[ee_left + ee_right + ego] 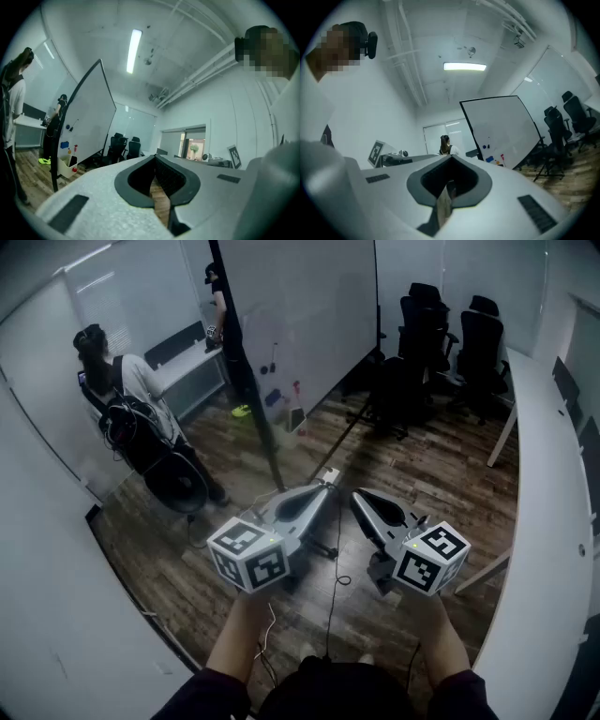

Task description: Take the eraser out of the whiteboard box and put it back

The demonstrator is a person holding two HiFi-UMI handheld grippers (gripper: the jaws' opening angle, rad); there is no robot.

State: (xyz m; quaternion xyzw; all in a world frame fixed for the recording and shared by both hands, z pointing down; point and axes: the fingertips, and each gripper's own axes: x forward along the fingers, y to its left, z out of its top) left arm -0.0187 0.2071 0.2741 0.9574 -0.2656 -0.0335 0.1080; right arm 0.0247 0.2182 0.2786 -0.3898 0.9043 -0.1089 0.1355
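A whiteboard (300, 315) on a black stand rises far ahead of me, well beyond both grippers. A small blue block (273, 397), possibly the eraser, sticks low on the board, and a white box (296, 418) hangs just below it. The left gripper view shows the board (89, 117), the blue block (64, 145) and the box (67, 165). From the right gripper view I see the board (501, 126) and the blue block (489, 159). My left gripper (328, 486) (155, 157) and right gripper (357, 495) (451, 157) are side by side, both shut and empty.
A person with a backpack (131, 399) stands at the left by a counter; another person (217, 315) is behind the board. Black office chairs (441, 343) crowd the back right. A long white desk (544, 521) lines the right side. Cables (333, 587) trail across the wooden floor.
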